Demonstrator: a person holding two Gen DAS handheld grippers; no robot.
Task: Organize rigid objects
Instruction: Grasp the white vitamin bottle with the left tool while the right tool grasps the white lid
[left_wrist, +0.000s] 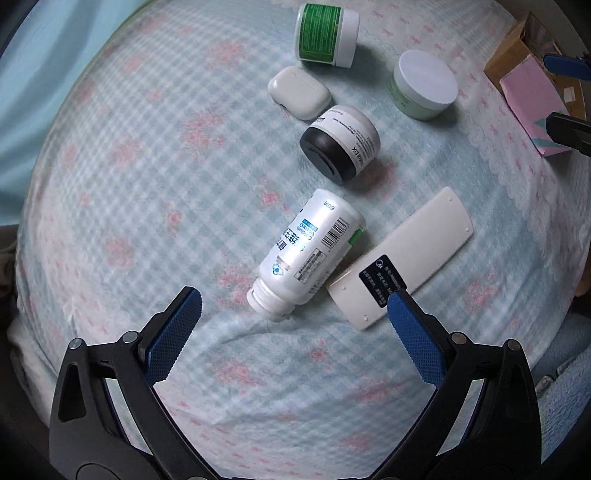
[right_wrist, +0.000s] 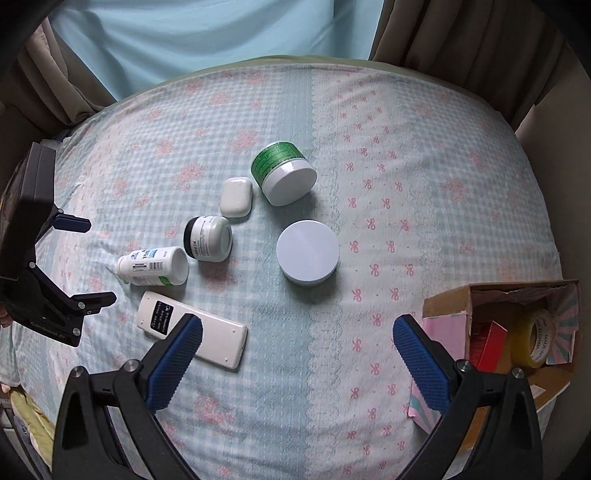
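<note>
We see a bed covered in a pale blue checked sheet (right_wrist: 280, 387) with pink bows, and six loose things lying in a cluster on it. At the 4 o'clock edge of the right wrist view sits one open cardboard box (right_wrist: 554, 373) lined in pink; inside it we make out one roll of clear yellowish tape (right_wrist: 535, 341) and something red (right_wrist: 487, 345) beside it.

Near the centre, one white pill bottle (right_wrist: 153, 271) lies on its side, its long axis running roughly 9 to 3 o'clock, neck toward 9. Just below it, one white remote (right_wrist: 214, 338) lies face down, its long axis running 10 to 4 o'clock. One dark-lidded jar (right_wrist: 208, 238) lies on its side, lid toward 9 o'clock. One white earbud case (right_wrist: 236, 196) rests flat at its 1 o'clock. One green-labelled jar (right_wrist: 282, 177) lies tipped, white lid toward 5 o'clock. One pale green jar (right_wrist: 307, 253) with a white lid stands upright, apart from the rest.

Our right gripper (right_wrist: 297, 332) hovers with its blue fingers wide apart, holding nothing. In the left wrist view, our left gripper (left_wrist: 295, 304) hangs over the sheet, fingers also spread and empty, the bottle's neck just ahead between them
</note>
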